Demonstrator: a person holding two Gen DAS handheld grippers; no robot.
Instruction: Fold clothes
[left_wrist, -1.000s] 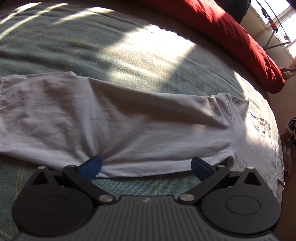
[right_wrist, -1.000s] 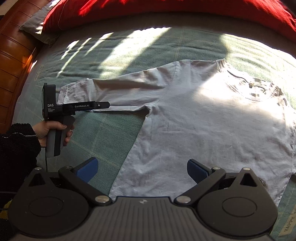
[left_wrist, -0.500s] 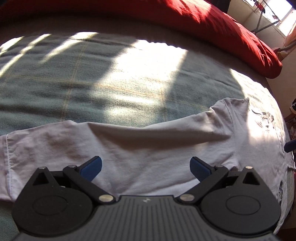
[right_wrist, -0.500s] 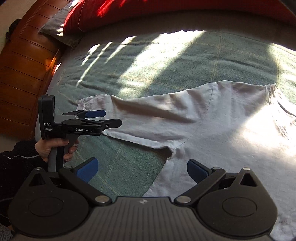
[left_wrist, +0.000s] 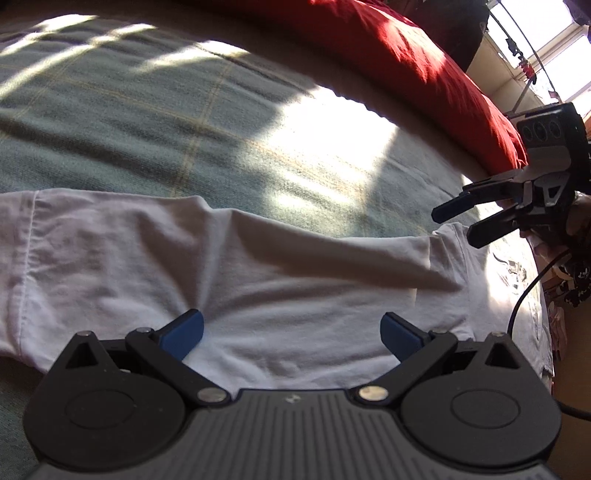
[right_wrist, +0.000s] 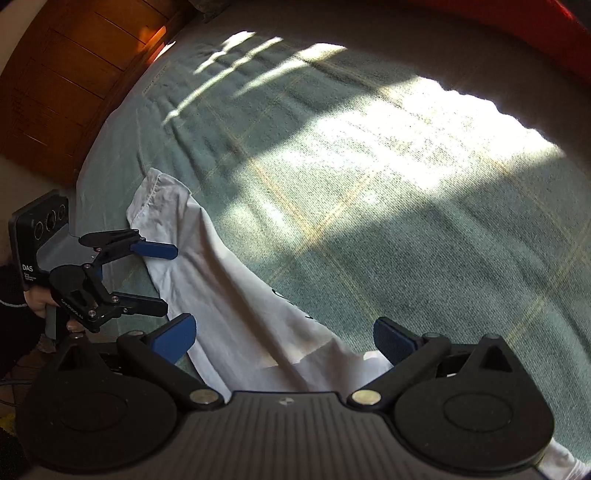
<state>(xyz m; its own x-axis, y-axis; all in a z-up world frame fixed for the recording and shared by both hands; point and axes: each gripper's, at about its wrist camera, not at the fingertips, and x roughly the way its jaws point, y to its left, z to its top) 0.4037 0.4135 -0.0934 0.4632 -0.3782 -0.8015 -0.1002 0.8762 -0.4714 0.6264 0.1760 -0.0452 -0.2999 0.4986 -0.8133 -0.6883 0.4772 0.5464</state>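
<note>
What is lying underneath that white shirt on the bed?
The white shirt lies spread on a green checked blanket, which shows all around it. Whatever sits directly beneath the cloth is covered, so nothing else can be made out there.

White "DAS" lettering stood on black body of left handheld two-finger gripper (right_wrist: 168, 280), seen in right wrist view; smaller lines beneath it too small to read. Print on underside of same gripper's black linkage was upside-down and blurred, unreadable. Dark graphic print showed on chest of white cotton long-sleeved shirt (left_wrist: 258, 295) at right edge of left wrist view, no letters legible. Small pale logo mark sat on ribbed grey housing at bottom of both views, not readable as text.
</note>
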